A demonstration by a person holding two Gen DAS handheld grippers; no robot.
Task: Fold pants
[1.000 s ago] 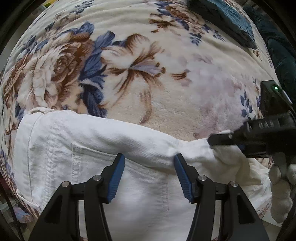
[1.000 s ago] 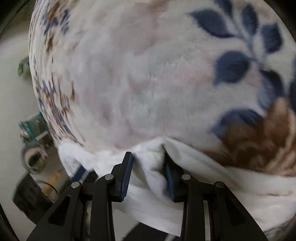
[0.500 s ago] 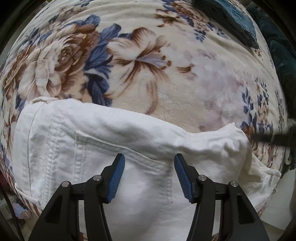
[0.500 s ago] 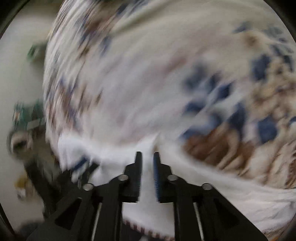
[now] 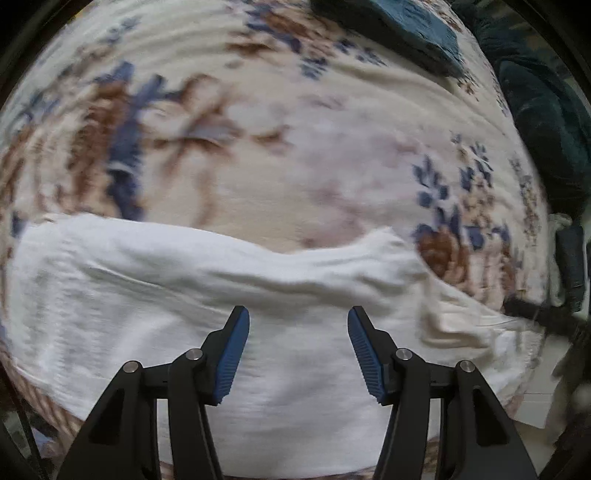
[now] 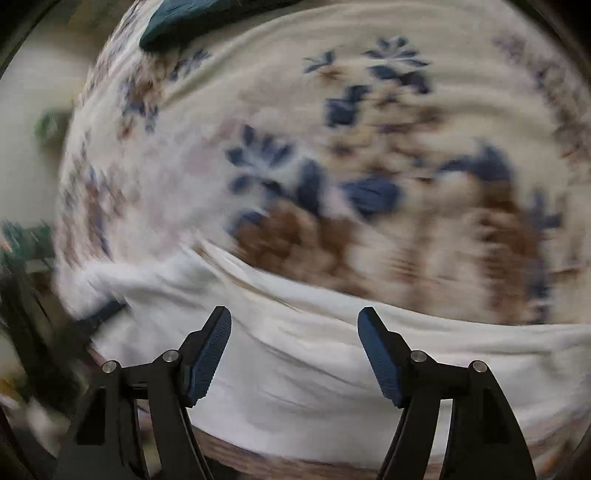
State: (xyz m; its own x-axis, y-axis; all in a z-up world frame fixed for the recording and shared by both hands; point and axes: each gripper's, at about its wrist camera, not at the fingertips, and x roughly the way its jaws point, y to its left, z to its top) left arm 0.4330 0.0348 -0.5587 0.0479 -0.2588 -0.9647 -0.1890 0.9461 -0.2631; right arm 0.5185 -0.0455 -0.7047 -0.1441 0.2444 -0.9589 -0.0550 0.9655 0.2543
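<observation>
White pants (image 5: pixel 155 295) lie folded across the near edge of a bed with a floral blanket (image 5: pixel 280 155). My left gripper (image 5: pixel 298 352) hovers above the pants, jaws open, nothing between the blue pads. In the right wrist view the same white pants (image 6: pixel 332 350) lie below my right gripper (image 6: pixel 294 356), whose jaws are opening wide with no cloth pinched between them. The picture is blurred in both views. The right gripper's dark body shows faintly at the right edge of the left wrist view.
A dark teal folded cloth (image 5: pixel 406 26) lies at the far side of the bed, also visible as teal fabric (image 6: pixel 177 18) in the right wrist view. Dark bedding (image 5: pixel 546 122) is at the right. Floor and clutter (image 6: pixel 26 251) show past the bed's left edge.
The right gripper let go of the white cloth's corner, opened wide and rose away from it. The left gripper lifted slightly, still open above the pants.
</observation>
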